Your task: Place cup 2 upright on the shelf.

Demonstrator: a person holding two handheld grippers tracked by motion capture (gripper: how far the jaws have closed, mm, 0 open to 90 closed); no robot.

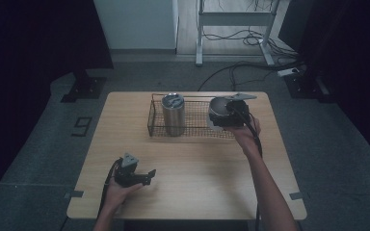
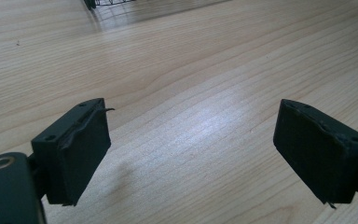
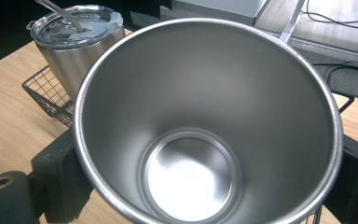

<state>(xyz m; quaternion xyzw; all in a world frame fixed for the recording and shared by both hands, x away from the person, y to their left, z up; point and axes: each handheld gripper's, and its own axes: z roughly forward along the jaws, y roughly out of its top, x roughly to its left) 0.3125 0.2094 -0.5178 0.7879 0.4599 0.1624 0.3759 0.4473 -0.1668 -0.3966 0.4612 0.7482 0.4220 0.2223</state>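
High view first, from the near edge of the table (image 1: 192,192): the left gripper (image 1: 150,174) lies low over the bare wood near the person's side, jaws parted with nothing between them, and the left gripper view shows only wood grain between its two black pads (image 2: 81,149). It plays no part just now and is best left parked there, well clear of the work.

Further back, the right gripper (image 1: 221,118) has its jaws closed around an open steel cup (image 1: 218,113), holding it by the outer wall at the right end of the wire basket (image 1: 192,131). From the right gripper view the cup (image 3: 205,126) is empty, its mouth tipped toward the camera, with a black pad (image 3: 58,182) pressed on either side. I cannot tell whether its base rests on the basket mesh or hangs just above it.

Beyond it, at the left end of the basket, stands a lidded steel tumbler (image 1: 173,114), upright, with a straw through the lid (image 3: 79,23).

To my eye the step is settling the cup into the basket beside the tumbler. Doing it well means bringing the cup upright before lowering, keeping it apart from the tumbler so nothing knocks, clearing the basket's wire rim, and letting go only once the base sits flat on the mesh. A smooth tapered wall could slip if the grip eases early.
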